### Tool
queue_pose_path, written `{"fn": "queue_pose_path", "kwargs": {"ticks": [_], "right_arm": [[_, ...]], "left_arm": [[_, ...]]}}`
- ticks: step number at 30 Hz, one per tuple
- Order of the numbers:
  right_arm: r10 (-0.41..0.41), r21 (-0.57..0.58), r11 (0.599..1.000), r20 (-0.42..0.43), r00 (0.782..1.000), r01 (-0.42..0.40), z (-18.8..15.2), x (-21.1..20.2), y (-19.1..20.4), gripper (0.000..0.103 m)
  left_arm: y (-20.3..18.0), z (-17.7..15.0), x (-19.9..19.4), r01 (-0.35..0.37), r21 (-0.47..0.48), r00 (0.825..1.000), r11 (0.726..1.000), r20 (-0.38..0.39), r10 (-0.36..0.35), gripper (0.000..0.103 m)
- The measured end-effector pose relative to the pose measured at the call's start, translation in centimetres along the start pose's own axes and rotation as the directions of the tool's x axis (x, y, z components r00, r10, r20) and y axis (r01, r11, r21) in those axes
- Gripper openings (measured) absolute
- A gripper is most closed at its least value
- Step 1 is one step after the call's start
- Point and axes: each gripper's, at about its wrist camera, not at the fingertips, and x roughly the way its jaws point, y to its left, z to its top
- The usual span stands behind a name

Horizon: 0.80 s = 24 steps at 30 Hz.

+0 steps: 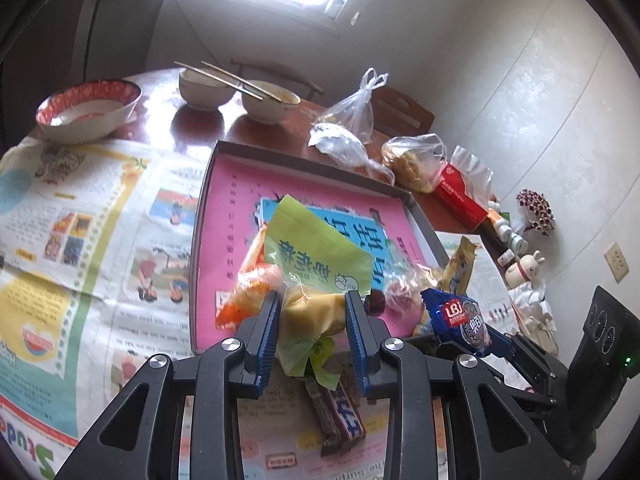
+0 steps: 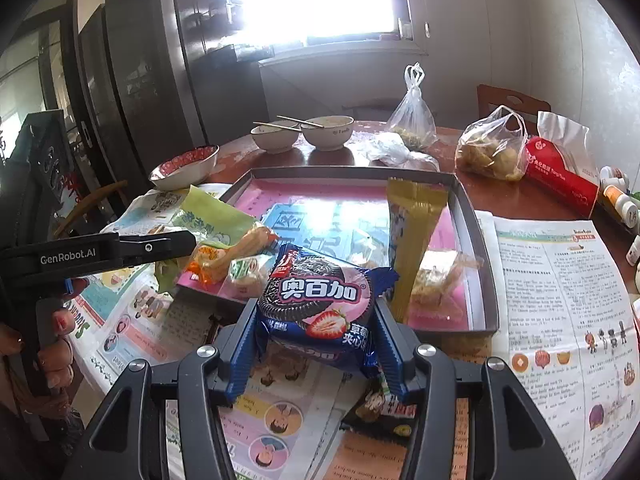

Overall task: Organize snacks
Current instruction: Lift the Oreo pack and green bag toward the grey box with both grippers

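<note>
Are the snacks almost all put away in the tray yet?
About halfway. An orange packet and gold wrapper already lie in the tray. The left gripper holds a green bag, the right gripper a cookie pack. A chocolate bar waits on the newspaper.

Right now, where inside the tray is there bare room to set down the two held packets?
The tray has bare pink floor along its far rim, toward the bowls, and its left side. The near edge is crowded: orange packet, yellow wrapper, clear-wrapped snacks.

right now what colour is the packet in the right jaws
Dark blue and pink cookie packet, clearest in the right wrist view.
</note>
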Motion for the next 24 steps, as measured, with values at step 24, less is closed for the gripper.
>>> {"fn": "queue_pose_path", "kwargs": {"ticks": [24], "right_arm": [[-0.024,-0.014,1.000,-0.004,1.000,0.024,1.1,3.2,-0.3,0.054]], "left_arm": [[-0.7,0.7,3.3,-0.095,0.056,0.995,0.994,0.018,0.094,0.033]]}}
